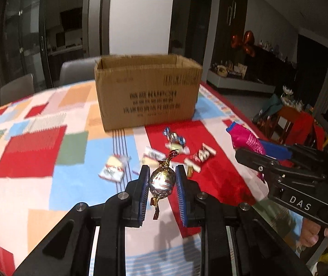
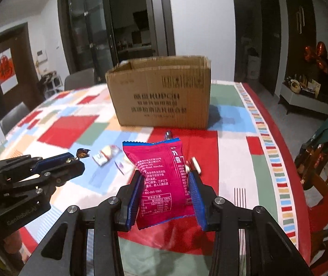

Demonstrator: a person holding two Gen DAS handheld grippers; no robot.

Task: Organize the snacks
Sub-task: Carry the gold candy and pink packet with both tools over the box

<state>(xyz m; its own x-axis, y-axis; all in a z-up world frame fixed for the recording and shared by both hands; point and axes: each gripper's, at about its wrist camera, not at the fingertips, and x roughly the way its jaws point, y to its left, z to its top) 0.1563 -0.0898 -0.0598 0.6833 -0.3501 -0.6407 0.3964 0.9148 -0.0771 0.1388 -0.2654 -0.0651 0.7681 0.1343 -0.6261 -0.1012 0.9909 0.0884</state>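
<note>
My left gripper [image 1: 162, 179] is shut on a round foil-wrapped candy [image 1: 161, 181] with twisted gold ends, held above the table. My right gripper [image 2: 166, 179] is shut on a pink snack packet [image 2: 161, 181] with white print, also held above the table; it shows at the right of the left wrist view [image 1: 247, 139]. An open cardboard box [image 1: 147, 92] stands on the table beyond both grippers [image 2: 161, 92]. Several small wrapped sweets [image 1: 175, 138] lie on the cloth between the grippers and the box. The left gripper appears at the left of the right wrist view [image 2: 71, 161].
The table wears a patchwork cloth [image 1: 37, 151] of red, blue, orange and green patches. Grey chairs [image 1: 76, 71] stand behind the table. A red wooden chair [image 2: 325, 161] stands off the right edge. Dark glass doors and cabinets line the back wall.
</note>
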